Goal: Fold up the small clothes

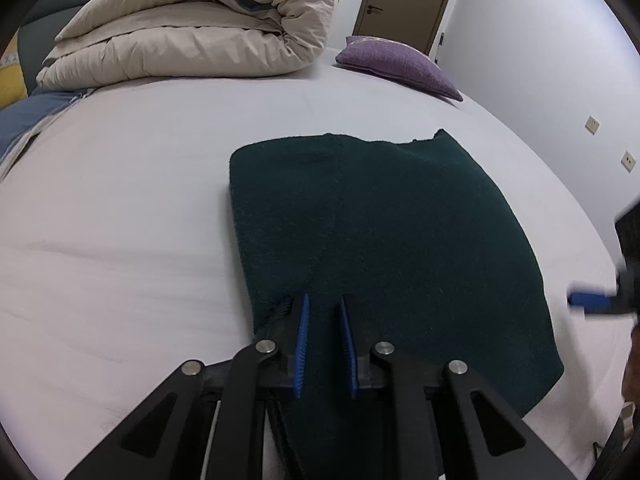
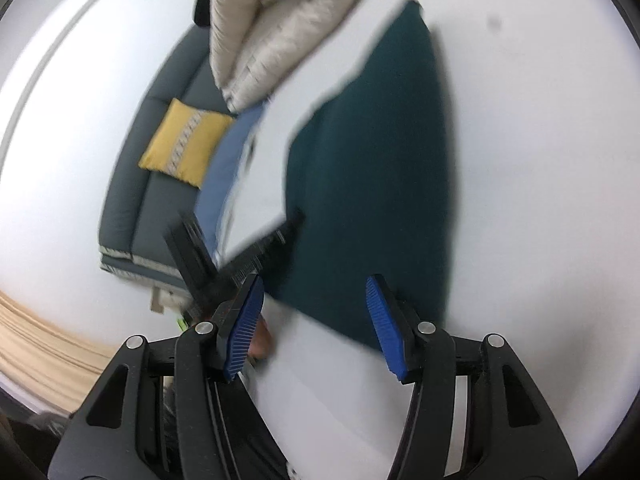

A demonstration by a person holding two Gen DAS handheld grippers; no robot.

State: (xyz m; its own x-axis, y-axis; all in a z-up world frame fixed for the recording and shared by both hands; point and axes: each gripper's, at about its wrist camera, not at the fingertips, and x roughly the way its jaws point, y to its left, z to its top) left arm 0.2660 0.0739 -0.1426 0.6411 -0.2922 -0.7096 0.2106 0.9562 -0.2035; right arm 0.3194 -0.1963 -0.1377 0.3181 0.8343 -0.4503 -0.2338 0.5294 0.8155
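Note:
A dark green garment (image 1: 400, 220) lies folded into a thick rectangle on the white bed (image 1: 120, 240). My left gripper (image 1: 324, 298) sits at its near left edge. Its blue pads stand a narrow gap apart with the cloth pinched between them, and the fabric runs on underneath toward the camera. In the blurred right wrist view the same garment (image 2: 372, 160) lies ahead. My right gripper (image 2: 314, 280) hangs open above the garment's near edge with nothing between its pads. The left gripper (image 2: 280, 240) shows there as a dark blur at the garment's corner. One blue pad of the right gripper (image 1: 588, 300) pokes in at the right.
A rolled beige duvet (image 1: 200, 28) and a purple pillow (image 1: 400, 64) lie at the far side of the bed. Blue cloth (image 1: 24, 120) hangs over the left edge. Beyond it stands a grey sofa (image 2: 132, 200) with a yellow cushion (image 2: 184, 140). A door (image 1: 408, 0) is behind.

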